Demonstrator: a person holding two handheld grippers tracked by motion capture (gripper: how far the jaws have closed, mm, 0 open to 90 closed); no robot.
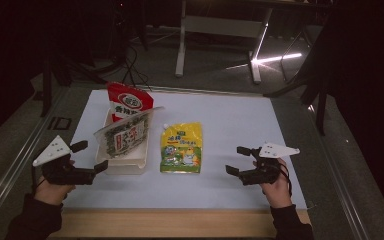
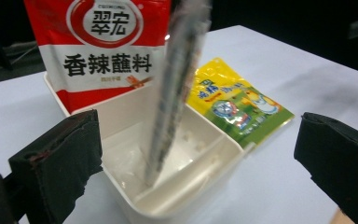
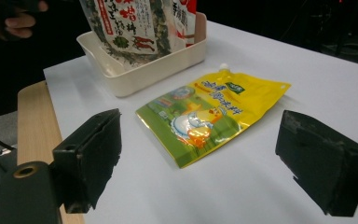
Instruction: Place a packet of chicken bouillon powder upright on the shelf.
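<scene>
Bin: white tray (image 1: 130, 165) at near left, holding a red packet (image 1: 128, 102) upright at its far end and a green-patterned packet (image 1: 122, 135) leaning across it.
Left gripper (image 1: 91, 159): jaws spread wide, gripping nothing, just left of the tray.
Pouch: yellow pouch (image 1: 181, 147) lies flat just right of the tray, long axis running near to far (spout at the far end).
Right gripper (image 1: 238, 160): jaws released and empty, pointing left at the pouch, apart from it.
Nearer hand: probably the right, with a clear path.

A dim room: grey floor (image 1: 220, 75), a white-legged desk (image 1: 220, 25) behind.
</scene>
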